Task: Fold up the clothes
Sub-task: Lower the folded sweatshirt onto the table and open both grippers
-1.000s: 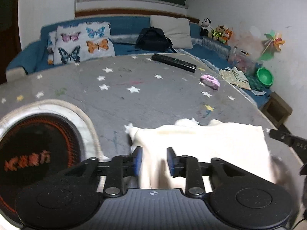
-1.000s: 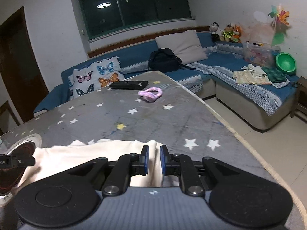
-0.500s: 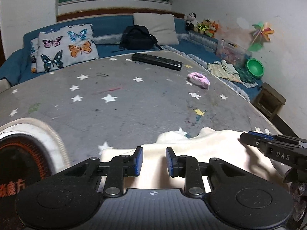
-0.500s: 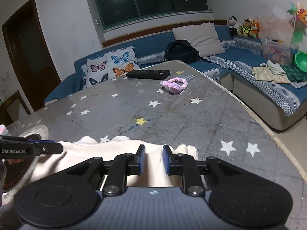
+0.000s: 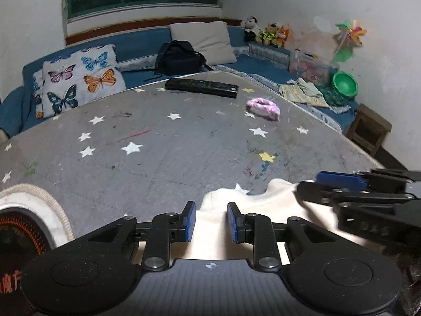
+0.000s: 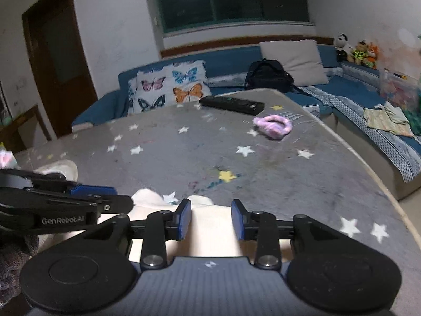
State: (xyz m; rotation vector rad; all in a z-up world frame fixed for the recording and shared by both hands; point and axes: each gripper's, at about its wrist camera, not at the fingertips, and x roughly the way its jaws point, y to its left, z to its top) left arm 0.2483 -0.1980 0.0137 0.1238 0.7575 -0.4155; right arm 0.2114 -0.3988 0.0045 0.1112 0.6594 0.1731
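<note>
two grippers are hovering side by side over the near edge of the table (image 5: 158,158), and between them they are bracketing the cream garment (image 5: 263,205), which is lying bunched on the star-patterned cloth right at that edge. the left gripper (image 5: 211,222) is sitting with its blue pads apart, cream fabric showing in the gap but neither pad pressing on it, so it is gripping nothing. the right gripper (image 6: 211,220) is opening at this moment; the cloth is lying between and below its fingers, and the pads are not clamped on it either.

the garment's long axis is running left to right across both views, parallel to the table edge, with its lumpy far hem pointing toward the remote control (image 5: 201,87) and the pink scrunchie (image 5: 263,108) well beyond. each gripper is sitting directly above its own end of the piece, so neither is clearly nearer; the fabric lies straight ahead and just under the fingertips. judging from this, any next fold would likely start from this near hem, with both ends taken at once.
</note>
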